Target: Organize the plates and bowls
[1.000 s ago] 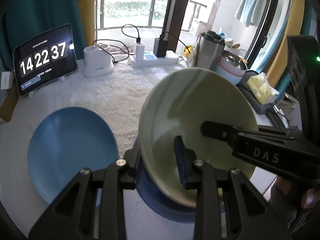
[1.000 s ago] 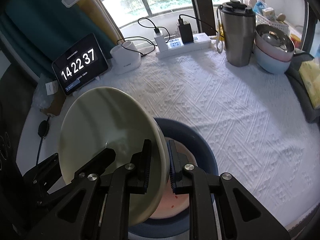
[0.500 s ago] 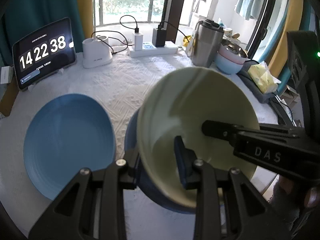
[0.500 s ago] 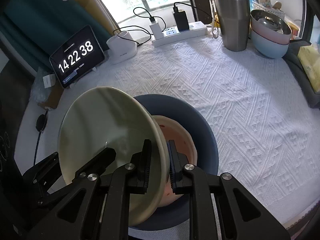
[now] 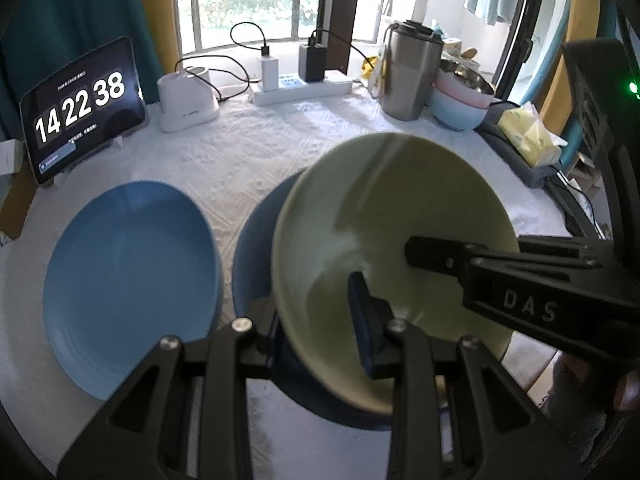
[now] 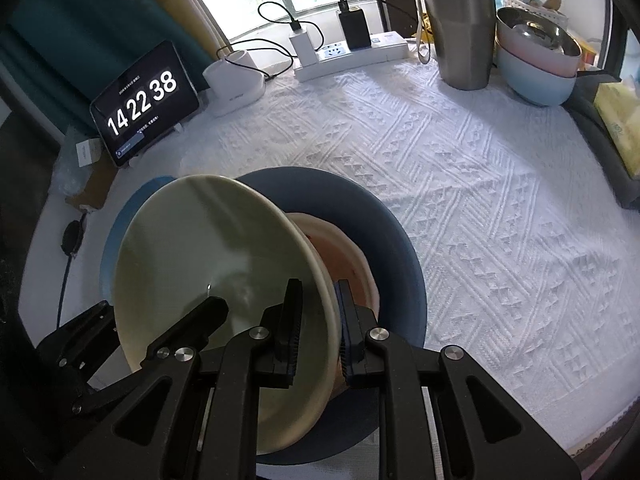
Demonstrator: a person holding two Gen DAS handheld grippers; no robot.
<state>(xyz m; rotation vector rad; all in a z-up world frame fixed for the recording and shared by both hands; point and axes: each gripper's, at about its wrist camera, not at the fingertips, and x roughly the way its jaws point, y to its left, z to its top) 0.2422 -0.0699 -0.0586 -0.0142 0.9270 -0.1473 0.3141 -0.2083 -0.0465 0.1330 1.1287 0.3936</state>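
Lower now than a second ago, the pale green bowl (image 5: 392, 240) hangs tilted over the dark blue plate (image 6: 400, 264), and more of that plate shows beneath it than before. Both my tongs pinch this one bowl: my left gripper (image 5: 316, 320) clamps the near rim with one finger inside and one outside, and my right gripper (image 6: 316, 320) bites the rim on the opposite side the same way. Neither pair is spread; both are pressed on the bowl wall.

On the dark blue plate sits a pinkish bowl (image 6: 352, 264) with reddish specks, just under the green bowl's outer wall; I cannot tell whether they touch. The light blue plate (image 5: 128, 280) lies apart toward the left edge of the table (image 6: 500, 220), which wears a white textured cloth.

My worry is the tilt. If I let go while the green bowl leans this steeply, it may roll off the pink one, knock the plate rim and skid across the cloth. Two grips on one rim can also fight each other: if one hand drops faster, the rim may twist out of the pads. If one outer finger gets caught between the bowls as they nest, pulling it free could drag the whole stack toward the near edge.
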